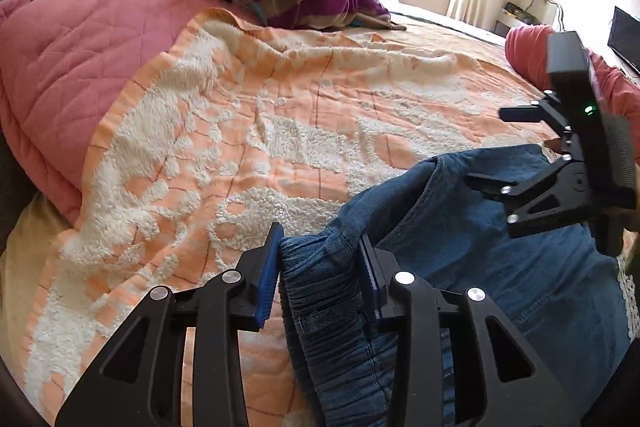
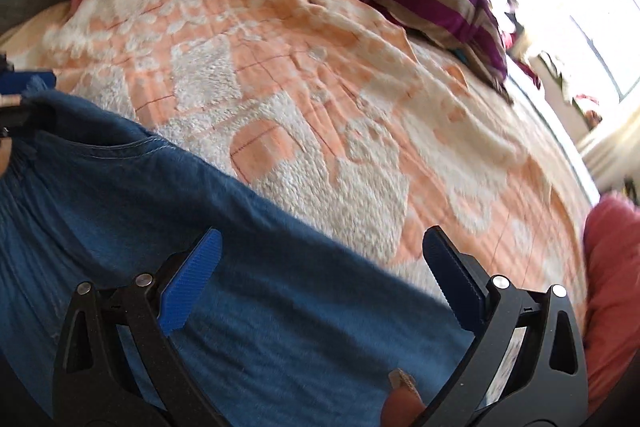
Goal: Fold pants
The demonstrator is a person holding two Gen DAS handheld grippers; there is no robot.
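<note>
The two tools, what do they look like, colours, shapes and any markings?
Both are black plastic, with angular linkage arms that have triangular cut-outs and round silver pivot pins. The left tool and the right tool each end in two flat, ribbed blue pads. Seen from the left wrist view, the right tool's body carries a boxy black block with a small green light.

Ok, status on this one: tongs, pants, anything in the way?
Left tongs clamped on the jeans waistband. Right tongs open above the denim, nothing held. Jeans bunched on the orange blanket. Nothing in the way.
</note>
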